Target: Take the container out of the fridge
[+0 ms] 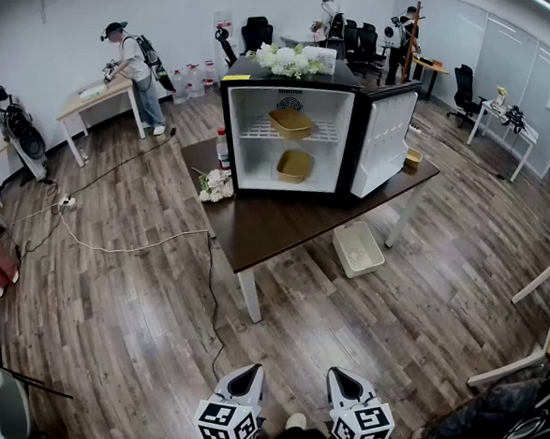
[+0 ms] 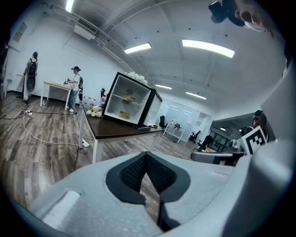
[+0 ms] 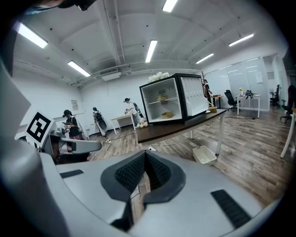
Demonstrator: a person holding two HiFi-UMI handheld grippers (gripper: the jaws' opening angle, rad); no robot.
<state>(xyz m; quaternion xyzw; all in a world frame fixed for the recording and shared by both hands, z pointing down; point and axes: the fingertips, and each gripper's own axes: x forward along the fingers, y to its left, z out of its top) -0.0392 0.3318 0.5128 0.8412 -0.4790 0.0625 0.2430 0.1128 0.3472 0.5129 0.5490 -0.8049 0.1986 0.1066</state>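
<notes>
A small black fridge point(image 1: 292, 133) stands on a dark brown table point(image 1: 275, 225), its door point(image 1: 382, 141) swung open to the right. Inside, one tan container point(image 1: 290, 123) sits on the upper wire shelf and another tan container point(image 1: 294, 166) on the fridge floor. Both grippers are far from the table, low at the near edge of the head view: my left gripper point(image 1: 248, 377) and my right gripper point(image 1: 340, 379) are both shut and hold nothing. The fridge point(image 2: 127, 105) also shows small in the left gripper view, and the fridge point(image 3: 167, 99) in the right gripper view.
A white bin point(image 1: 358, 247) lies on the floor under the table's right side. A white cable point(image 1: 117, 242) trails over the wood floor at left. White flowers point(image 1: 215, 185) and a bottle point(image 1: 222, 149) stand left of the fridge. People work at desks in the background.
</notes>
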